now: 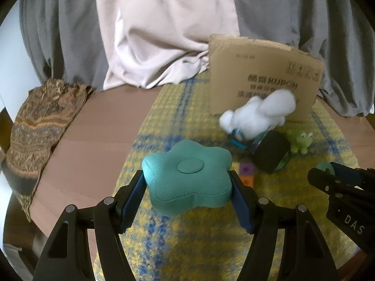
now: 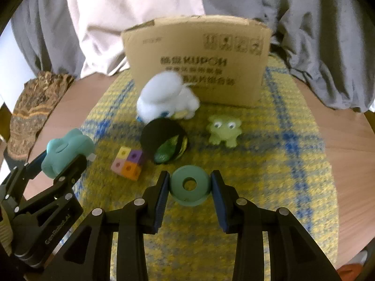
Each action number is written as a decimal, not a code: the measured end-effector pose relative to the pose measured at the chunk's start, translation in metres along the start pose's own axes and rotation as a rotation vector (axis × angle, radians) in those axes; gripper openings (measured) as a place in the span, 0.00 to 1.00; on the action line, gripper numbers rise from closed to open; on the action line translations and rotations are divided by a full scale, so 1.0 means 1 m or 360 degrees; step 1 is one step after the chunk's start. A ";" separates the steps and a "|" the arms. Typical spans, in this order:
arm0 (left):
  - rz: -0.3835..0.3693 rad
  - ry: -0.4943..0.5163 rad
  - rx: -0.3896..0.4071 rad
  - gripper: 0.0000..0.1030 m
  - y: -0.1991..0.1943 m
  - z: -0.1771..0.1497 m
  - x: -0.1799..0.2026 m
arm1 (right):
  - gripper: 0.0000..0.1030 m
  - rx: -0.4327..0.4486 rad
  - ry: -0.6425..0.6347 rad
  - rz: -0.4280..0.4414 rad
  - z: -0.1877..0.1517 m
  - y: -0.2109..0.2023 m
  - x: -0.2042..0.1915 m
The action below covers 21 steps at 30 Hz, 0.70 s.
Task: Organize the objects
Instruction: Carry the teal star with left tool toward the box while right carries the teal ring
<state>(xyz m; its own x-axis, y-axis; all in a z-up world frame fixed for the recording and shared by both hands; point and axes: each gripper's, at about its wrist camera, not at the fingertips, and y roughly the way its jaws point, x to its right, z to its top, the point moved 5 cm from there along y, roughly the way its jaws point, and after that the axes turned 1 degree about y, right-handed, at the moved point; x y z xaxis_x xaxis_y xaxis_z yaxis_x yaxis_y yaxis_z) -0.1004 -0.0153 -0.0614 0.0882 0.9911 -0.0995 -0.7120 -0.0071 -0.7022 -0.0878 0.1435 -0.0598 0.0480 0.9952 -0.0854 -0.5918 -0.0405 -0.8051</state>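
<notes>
My left gripper (image 1: 187, 187) is shut on a teal star-shaped cushion (image 1: 187, 175) and holds it above the yellow mat; it also shows at the left of the right wrist view (image 2: 68, 152). My right gripper (image 2: 189, 187) is shut on a teal ring (image 2: 189, 185) with a hole in its middle, just over the mat. The right gripper shows at the right of the left wrist view (image 1: 328, 175). A cardboard box (image 2: 199, 58) stands at the back of the mat.
On the yellow and blue mat (image 2: 269, 175) lie a white plush toy (image 2: 166, 98), a green frog (image 2: 225, 128), a black roll (image 2: 164, 140) and a coloured cube block (image 2: 127, 164). A patterned cloth (image 1: 39, 121) lies on the round wooden table (image 1: 98, 135). Curtains hang behind.
</notes>
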 end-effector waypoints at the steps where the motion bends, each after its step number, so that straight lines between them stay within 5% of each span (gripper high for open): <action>1: -0.0006 0.0007 0.0011 0.67 -0.001 0.005 0.003 | 0.35 0.0009 0.0008 -0.0003 0.002 -0.002 0.003; 21: -0.0077 0.0078 0.0201 0.67 -0.020 0.098 0.037 | 0.35 0.0224 0.0076 -0.0062 0.079 -0.045 0.040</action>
<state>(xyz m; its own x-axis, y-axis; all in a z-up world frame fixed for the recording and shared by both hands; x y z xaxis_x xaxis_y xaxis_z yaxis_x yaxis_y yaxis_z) -0.1510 0.0350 0.0183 0.1563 0.9822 -0.1043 -0.7878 0.0603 -0.6130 -0.1228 0.1919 0.0198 0.1093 0.9903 -0.0859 -0.6953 0.0144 -0.7186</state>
